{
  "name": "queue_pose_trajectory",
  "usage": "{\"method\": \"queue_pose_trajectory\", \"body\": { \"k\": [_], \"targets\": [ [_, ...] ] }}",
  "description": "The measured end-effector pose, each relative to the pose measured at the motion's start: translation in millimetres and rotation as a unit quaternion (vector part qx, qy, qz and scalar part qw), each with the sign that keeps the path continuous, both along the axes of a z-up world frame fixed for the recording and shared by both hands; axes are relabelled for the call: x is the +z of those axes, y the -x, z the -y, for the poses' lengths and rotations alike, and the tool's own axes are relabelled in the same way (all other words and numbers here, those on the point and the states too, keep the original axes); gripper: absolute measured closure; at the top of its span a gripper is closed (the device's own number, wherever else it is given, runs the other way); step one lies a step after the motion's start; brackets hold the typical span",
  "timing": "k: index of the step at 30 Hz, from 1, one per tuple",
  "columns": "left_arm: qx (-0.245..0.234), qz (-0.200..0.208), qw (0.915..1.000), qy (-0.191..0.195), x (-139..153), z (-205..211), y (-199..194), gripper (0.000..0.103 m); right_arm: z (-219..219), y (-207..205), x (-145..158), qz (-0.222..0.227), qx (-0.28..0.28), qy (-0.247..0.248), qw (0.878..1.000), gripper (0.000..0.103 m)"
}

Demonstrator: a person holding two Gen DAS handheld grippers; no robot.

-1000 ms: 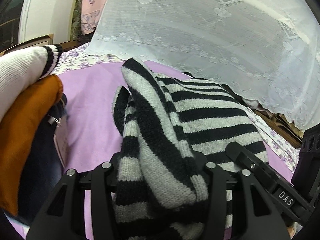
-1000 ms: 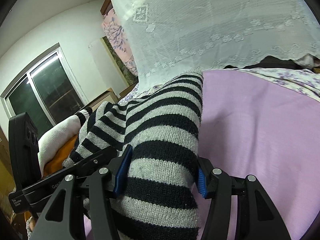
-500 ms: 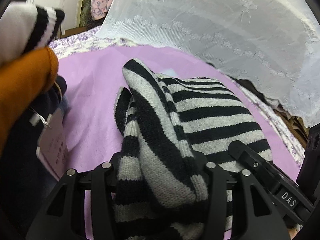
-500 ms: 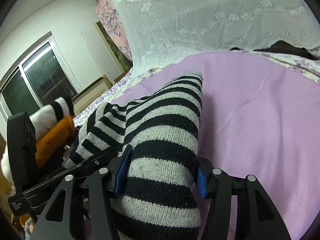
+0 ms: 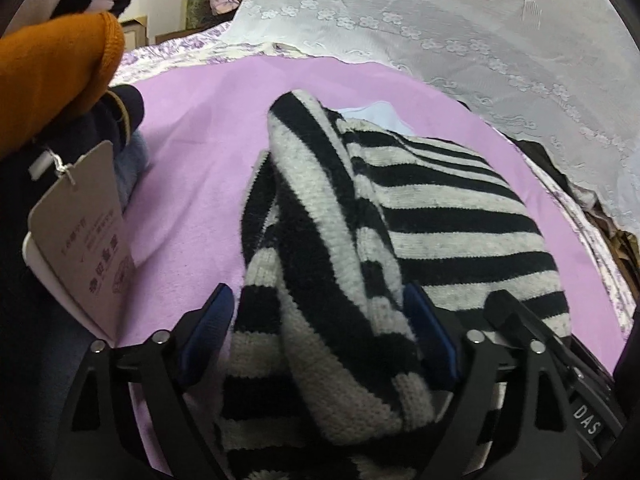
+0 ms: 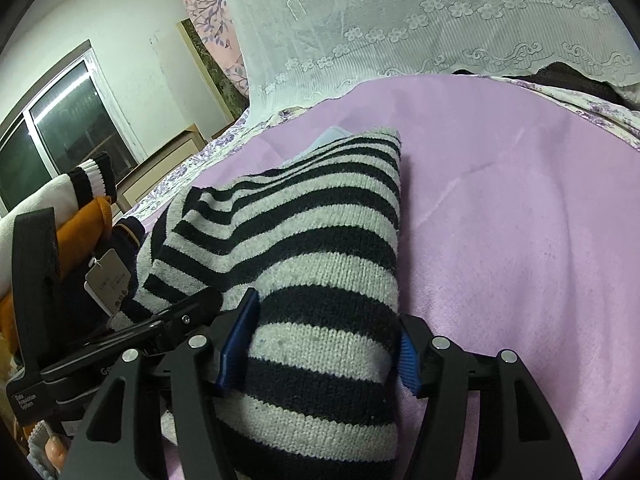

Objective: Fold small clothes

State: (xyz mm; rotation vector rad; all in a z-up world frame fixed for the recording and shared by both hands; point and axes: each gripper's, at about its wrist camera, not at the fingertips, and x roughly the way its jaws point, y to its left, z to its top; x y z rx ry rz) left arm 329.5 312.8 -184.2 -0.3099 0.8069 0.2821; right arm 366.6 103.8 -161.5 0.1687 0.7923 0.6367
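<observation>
A black-and-grey striped knit sweater (image 5: 440, 208) lies bunched on the purple cloth (image 5: 192, 160). One thick fold of it runs between the jaws of my left gripper (image 5: 320, 336). Those jaws are opening: the blue pads (image 5: 208, 332) stand off the knit, with a sliver of purple showing on the left. In the right wrist view another fold of the sweater (image 6: 320, 240) fills my right gripper (image 6: 322, 348). Its jaws are starting to open, but both blue pads (image 6: 236, 344) still touch the wool. A pale blue item (image 6: 330, 138) peeks out under the sweater's far end.
A pile of clothes sits at the left: an orange garment (image 5: 52, 68), a navy one with a paper tag (image 5: 84, 248), and a white one with a black-striped cuff (image 6: 90, 178). A white lace net (image 5: 440, 20) hangs behind the cloth. A window (image 6: 60, 128) is far left.
Both grippers have sunk toward the purple cloth with the sweater. The left jaws have spread so their blue pads now show. The clothes pile looms closer on the left.
</observation>
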Motion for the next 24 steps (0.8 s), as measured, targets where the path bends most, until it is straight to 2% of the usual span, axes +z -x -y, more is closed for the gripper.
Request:
{"method": "queue_pose_trajectory", "body": {
  "k": [7, 14, 24],
  "targets": [
    [0.014, 0.014, 0.999, -0.041, 10.4, 12.0, 12.3, 0.017, 8.5, 4.3, 1.3, 0.013, -0.002, -0.022, 1.0, 0.04],
    [0.012, 0.043, 0.9949, -0.09, 28.0, 37.6, 39.2, 0.018, 19.9, 25.5, 11.0, 0.054, -0.014, -0.02, 0.998, 0.04],
    [0.03, 0.063, 0.9926, -0.099, 39.9, 47.3, 72.4, 0.018, 26.4, 65.7, 21.6, 0.107, -0.006, 0.009, 0.994, 0.04]
  ]
}}
